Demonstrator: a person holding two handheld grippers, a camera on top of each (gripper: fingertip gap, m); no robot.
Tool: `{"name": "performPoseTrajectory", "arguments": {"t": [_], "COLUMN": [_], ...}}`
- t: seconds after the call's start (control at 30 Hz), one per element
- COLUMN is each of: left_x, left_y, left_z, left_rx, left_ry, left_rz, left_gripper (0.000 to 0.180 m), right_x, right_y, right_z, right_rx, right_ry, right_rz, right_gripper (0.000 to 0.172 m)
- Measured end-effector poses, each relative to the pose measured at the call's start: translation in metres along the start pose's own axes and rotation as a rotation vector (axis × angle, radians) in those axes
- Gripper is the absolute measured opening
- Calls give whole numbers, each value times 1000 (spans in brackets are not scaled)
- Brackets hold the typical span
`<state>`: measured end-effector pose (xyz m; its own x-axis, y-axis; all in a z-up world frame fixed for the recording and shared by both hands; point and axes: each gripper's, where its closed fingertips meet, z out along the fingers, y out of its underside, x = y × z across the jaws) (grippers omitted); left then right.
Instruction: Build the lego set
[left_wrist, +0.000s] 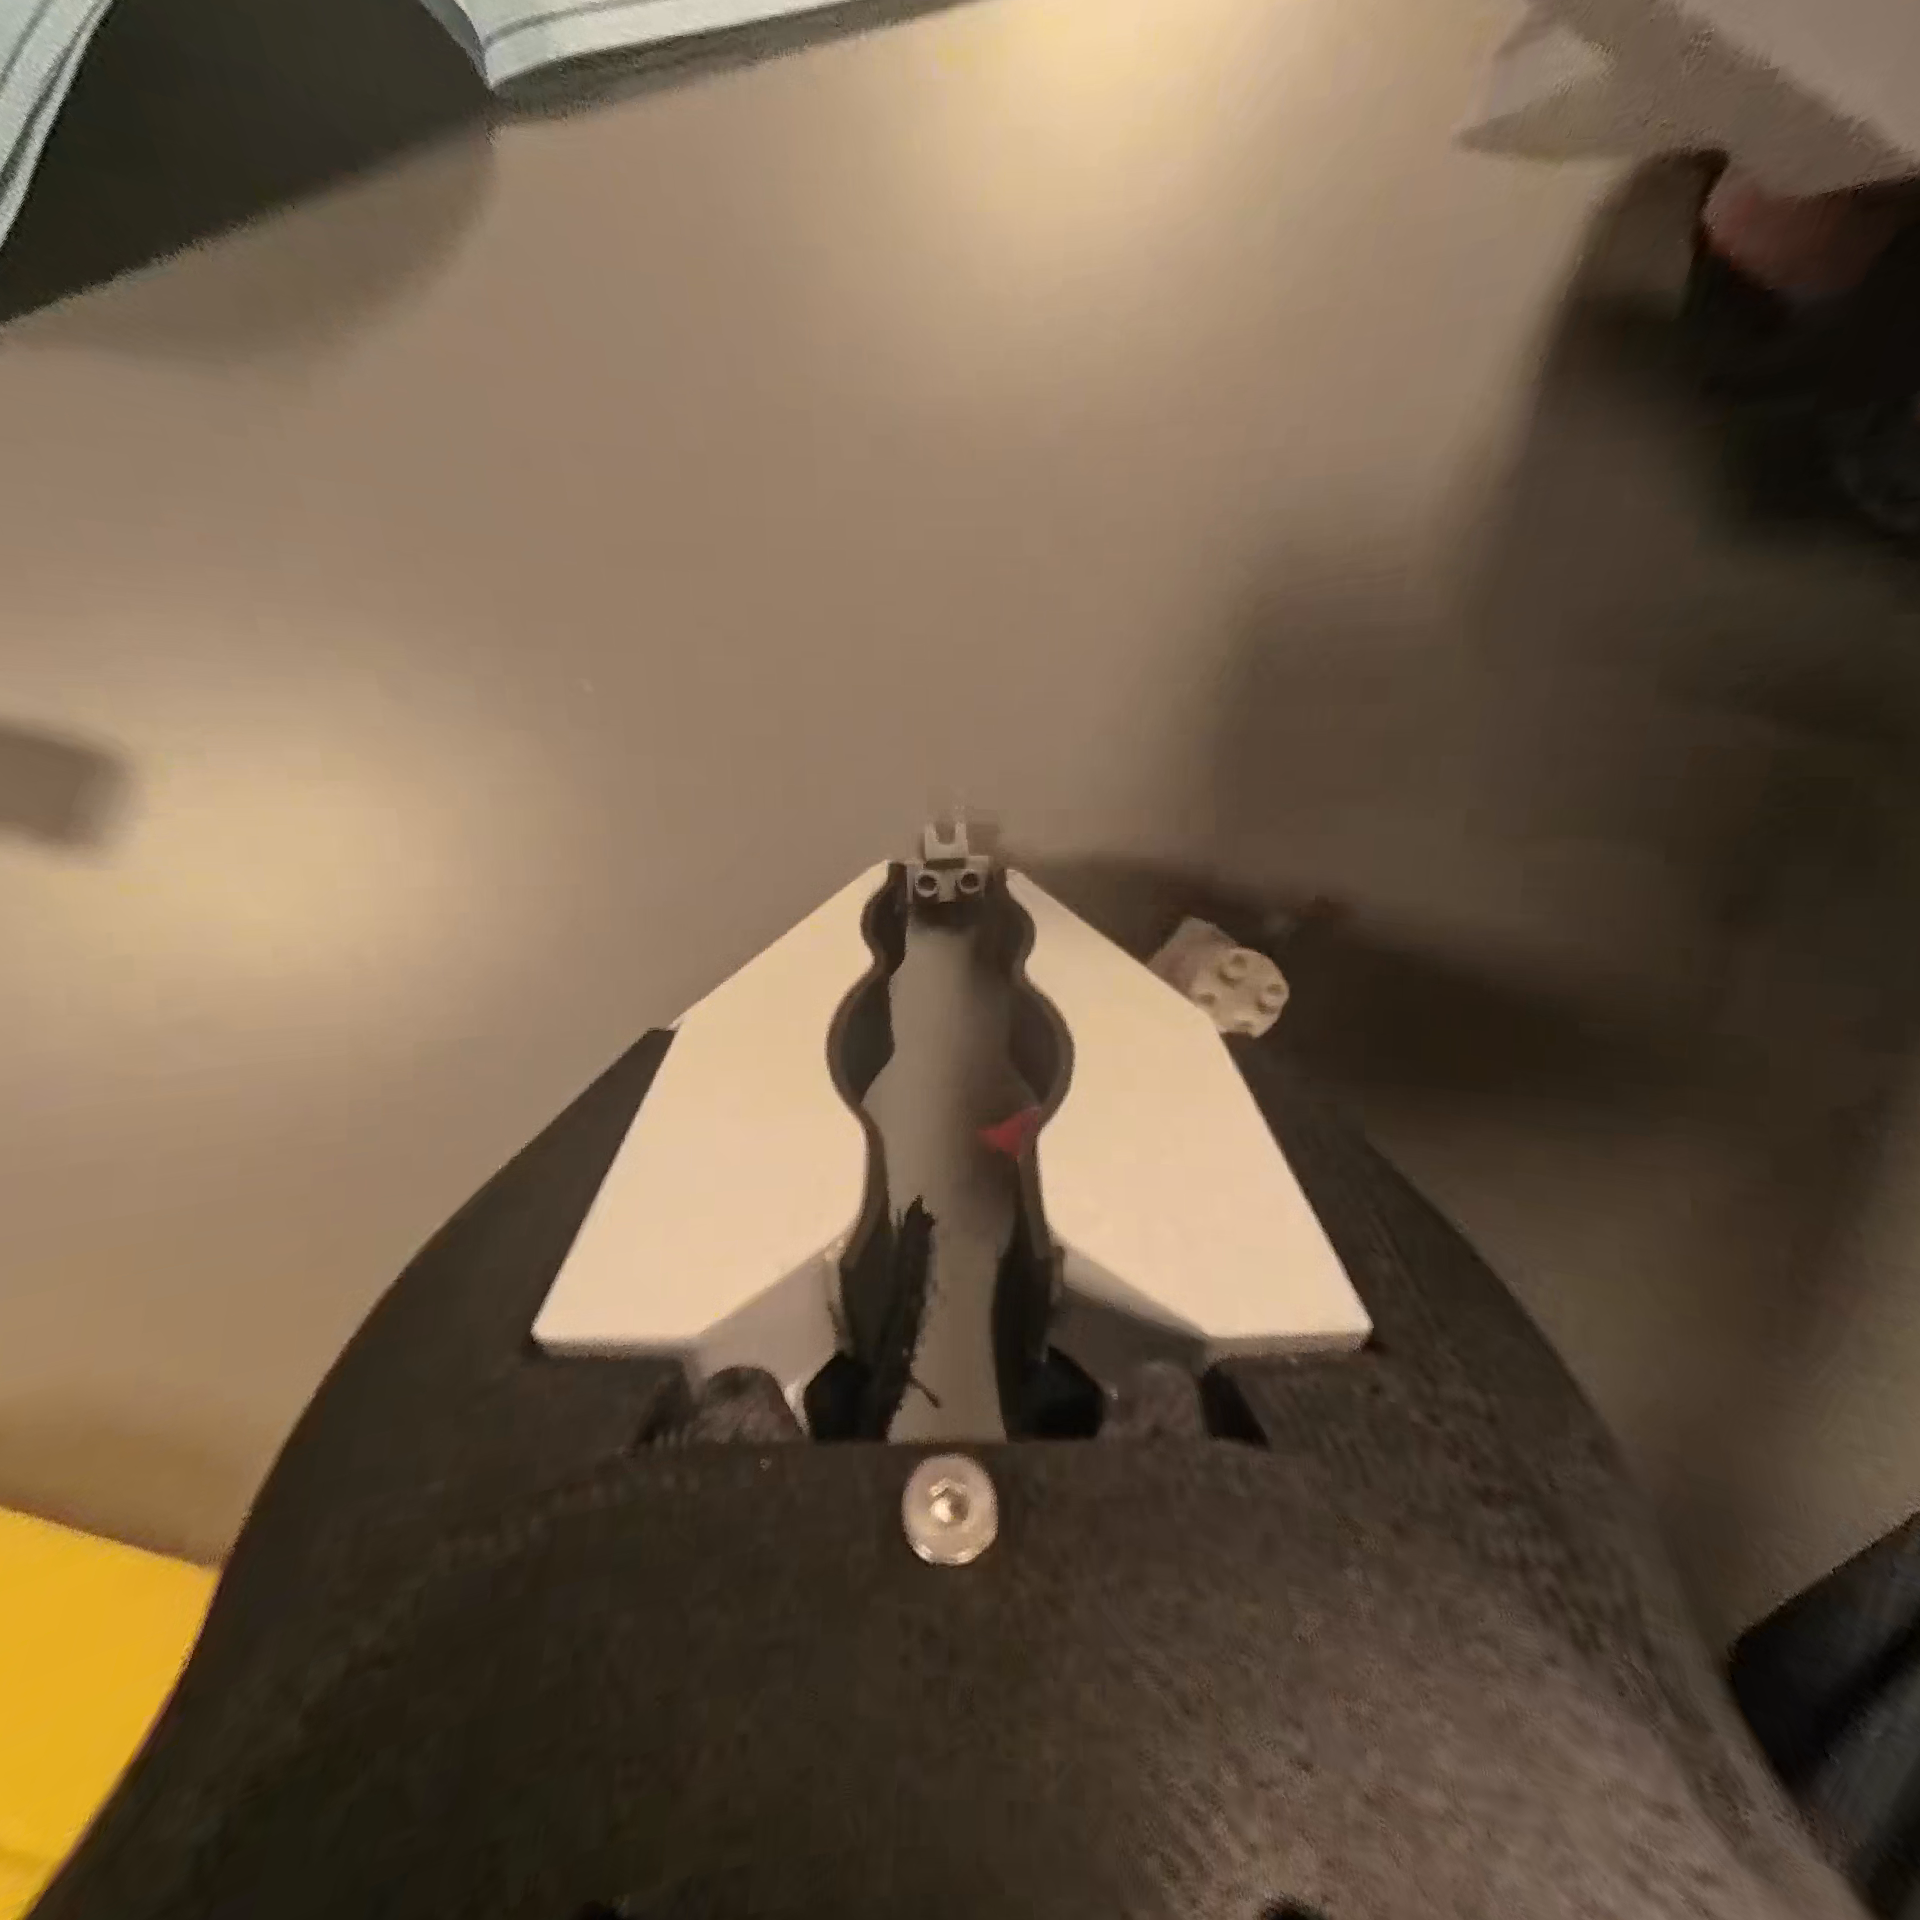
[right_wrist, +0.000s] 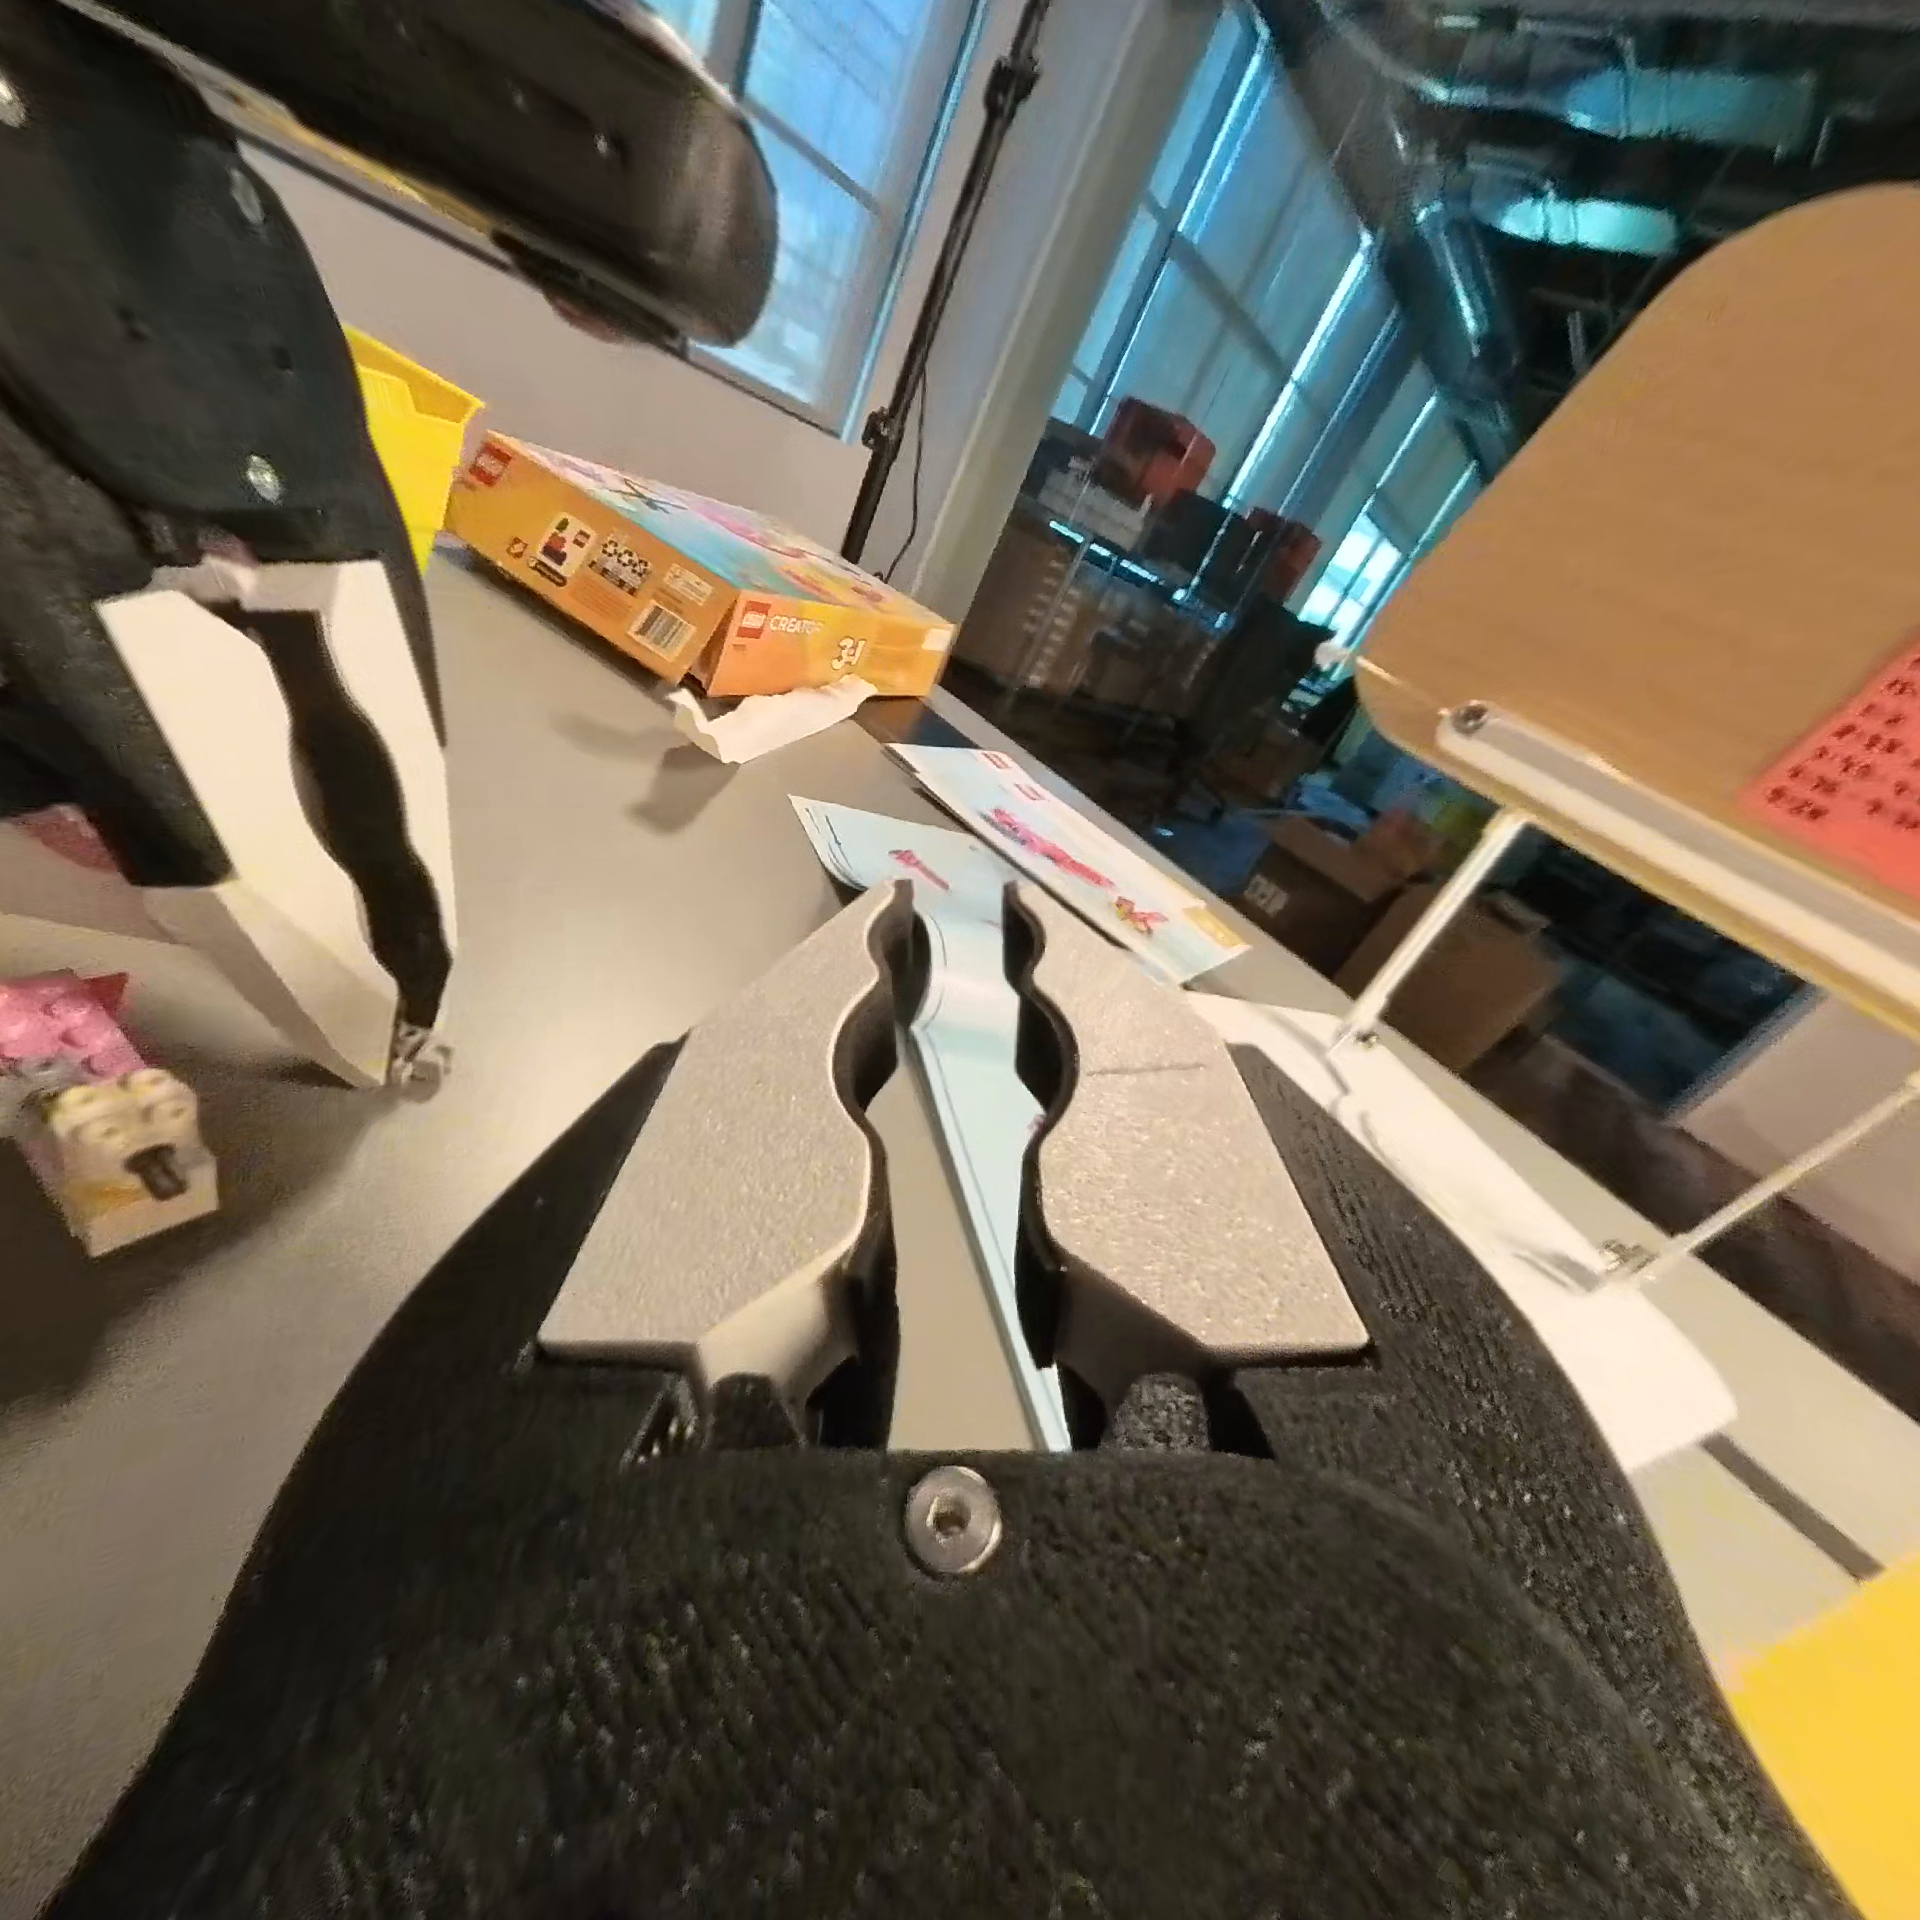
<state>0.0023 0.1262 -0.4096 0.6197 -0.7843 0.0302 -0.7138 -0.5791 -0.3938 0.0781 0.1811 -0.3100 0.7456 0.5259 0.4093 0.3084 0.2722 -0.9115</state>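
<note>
My left gripper (left_wrist: 948, 896) is shut on a small grey brick piece (left_wrist: 945, 871) with two studs, pinched at the very fingertips above the grey table (left_wrist: 727, 468). The right wrist view shows this gripper (right_wrist: 416, 1049) at the left, its tips holding the grey piece (right_wrist: 414, 1042) just above the table. A white four-stud brick (left_wrist: 1226, 982) lies just right of the left fingers. My right gripper (right_wrist: 956, 891) is open with nothing between its pads. It hovers over a light blue booklet (right_wrist: 883, 862) lying on the table.
A white and pink brick assembly (right_wrist: 125, 1153) sits at the left. An orange toy box (right_wrist: 707, 592), a yellow bin (right_wrist: 410, 436) and a second booklet (right_wrist: 1070, 862) lie farther back. A wooden board on a clear stand (right_wrist: 1662, 582) is at the right. The grippers' ends are close to 12 centimeters from one another.
</note>
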Motion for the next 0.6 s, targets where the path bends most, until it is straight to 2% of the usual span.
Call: {"name": "performPoseTrajectory", "arguments": {"t": [0.03, 0.1, 0.2, 0.27, 0.33, 0.4, 0.5, 0.6], "left_x": [-2, 0, 2, 4, 20, 36, 50, 47], "left_y": [1, -3, -12, -8, 2, 17, 37, 45], "left_z": [0, -1, -12, -24, -34, -39, -43, -54], "left_rx": [-9, 15, 131, 213, 300, 338, 376, 471], "left_ry": [-11, 2, 6, -12, 14, 14, -32, -112], "left_rz": [3, -21, -101, -153, -176, -162, -136, -98], "left_gripper": [15, 31, 49, 56, 61, 65, 67, 65], "right_x": [0, -3, -13, -35, -74, -101, -119, -135], "right_y": [2, 3, -2, -8, -12, -10, -3, 7], "right_z": [1, 1, -1, -6, -19, -32, -40, -49], "right_rx": [-11, -13, 10, 32, 14, -70, -190, -323], "right_ry": [-13, -35, -101, -245, -527, -756, -895, -991], "right_rz": [8, 13, 19, 40, 100, 199, 288, 355], "right_gripper": [16, 16, 16, 16, 9, 16, 22, 23]}}
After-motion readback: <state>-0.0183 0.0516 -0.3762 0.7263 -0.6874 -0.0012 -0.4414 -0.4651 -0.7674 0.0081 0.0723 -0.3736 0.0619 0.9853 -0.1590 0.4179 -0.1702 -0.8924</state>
